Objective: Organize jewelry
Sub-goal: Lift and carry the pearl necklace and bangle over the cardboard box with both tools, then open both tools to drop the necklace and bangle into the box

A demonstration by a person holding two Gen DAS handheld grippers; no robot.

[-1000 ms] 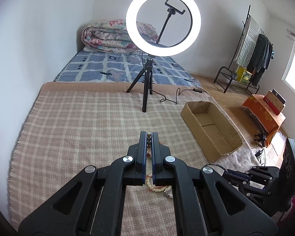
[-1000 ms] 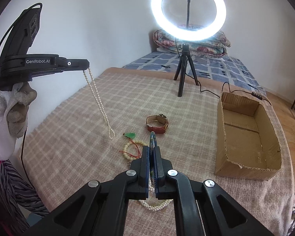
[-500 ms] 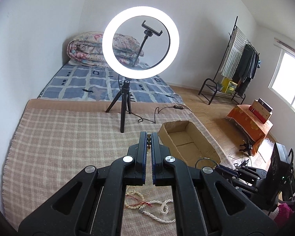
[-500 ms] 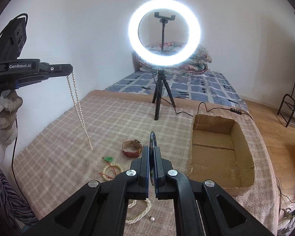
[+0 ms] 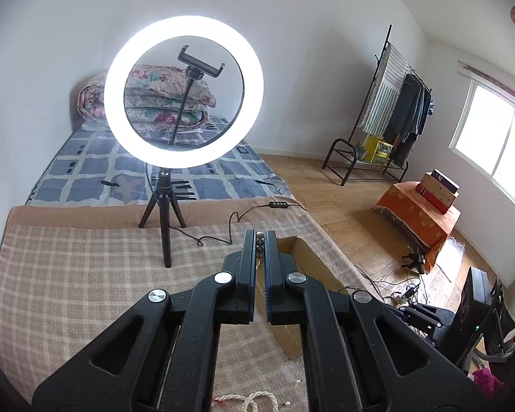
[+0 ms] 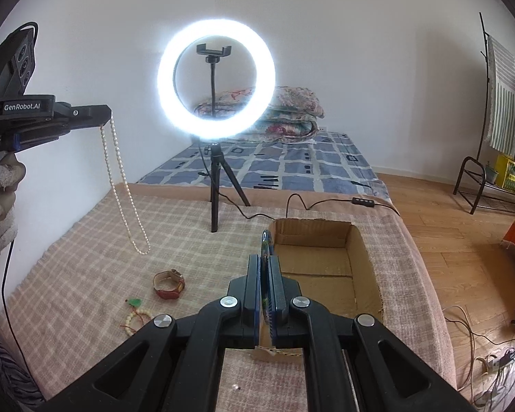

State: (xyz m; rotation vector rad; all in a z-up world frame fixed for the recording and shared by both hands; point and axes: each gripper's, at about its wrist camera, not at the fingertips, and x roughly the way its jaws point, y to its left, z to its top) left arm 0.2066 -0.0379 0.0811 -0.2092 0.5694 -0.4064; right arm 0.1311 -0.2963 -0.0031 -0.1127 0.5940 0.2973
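Observation:
My left gripper (image 5: 259, 237) is shut on a pearl necklace (image 6: 123, 192); beads show between its fingertips, and in the right wrist view the strand hangs free from the left gripper (image 6: 110, 116) above the plaid blanket. My right gripper (image 6: 265, 261) is shut on a thin dark bangle (image 6: 265, 240), held over the near left corner of the open cardboard box (image 6: 364, 267). On the blanket lie a red watch (image 6: 170, 285), a bead bracelet with a green charm (image 6: 135, 312) and another pearl strand (image 5: 257, 398).
A ring light on a tripod (image 6: 216, 130) stands at the blanket's far edge, its cable (image 6: 312, 202) trailing right. A folded quilt (image 6: 285, 110) lies on the bed behind. Wooden floor, a clothes rack (image 5: 391, 103) and an orange-covered stand (image 5: 419, 213) are to the right.
Both grippers have lifted and swung right toward the box. The pearl necklace now hangs clear of the blanket, and the bangle has come over the box's corner.

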